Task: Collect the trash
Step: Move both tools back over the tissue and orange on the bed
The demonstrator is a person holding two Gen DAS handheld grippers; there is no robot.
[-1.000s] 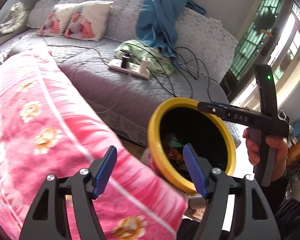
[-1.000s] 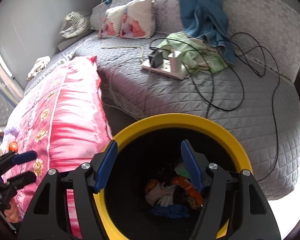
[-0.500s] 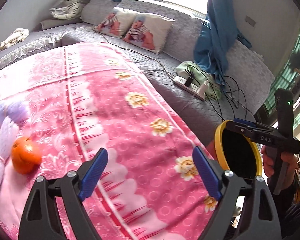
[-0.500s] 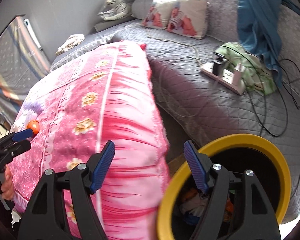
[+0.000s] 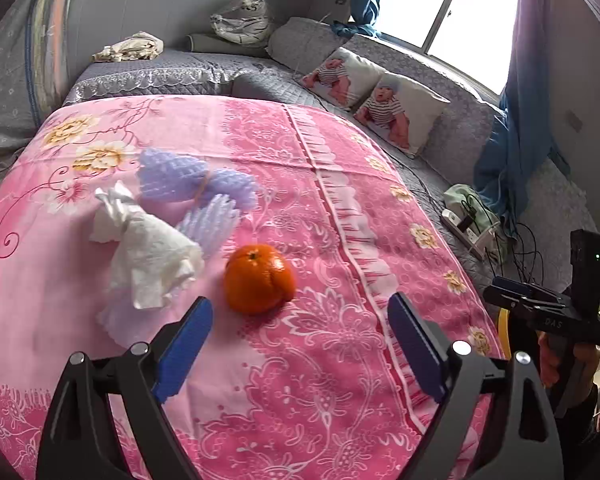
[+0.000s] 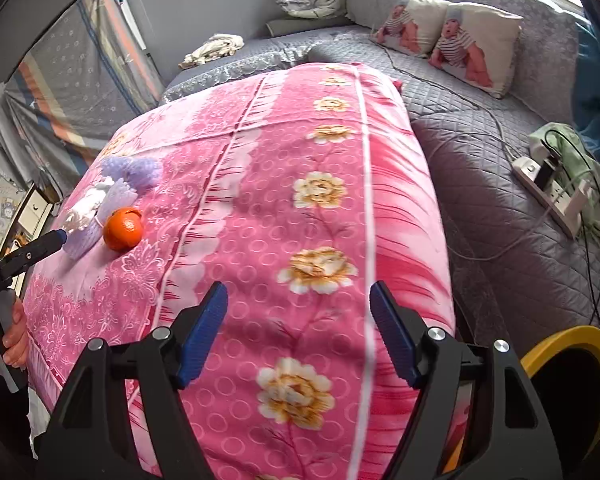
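An orange (image 5: pixel 258 278) lies on the pink flowered cover (image 5: pixel 340 380), with a crumpled white tissue (image 5: pixel 148 256) and purple foam fruit nets (image 5: pixel 188 180) just left of and behind it. My left gripper (image 5: pixel 300 304) hovers close in front of the orange. Its jaws are opening and nothing is between them. In the right wrist view the orange (image 6: pixel 123 229), tissue (image 6: pixel 82 210) and nets (image 6: pixel 132 170) sit far left. My right gripper (image 6: pixel 298 292) stands open and empty over the cover's near end. The yellow-rimmed black bin (image 6: pixel 572 340) is at the lower right.
A grey quilted sofa (image 6: pixel 500 200) runs behind and to the right of the cover. It carries two baby-print cushions (image 6: pixel 452 36), a power strip (image 6: pixel 548 188) with black cables and a green cloth (image 6: pixel 588 168). A blue curtain (image 5: pixel 512 160) hangs at right.
Both views have swung left, from the bin to the pink cover. The orange, tissue and nets have come into the left wrist view. The left jaws stand wider apart.
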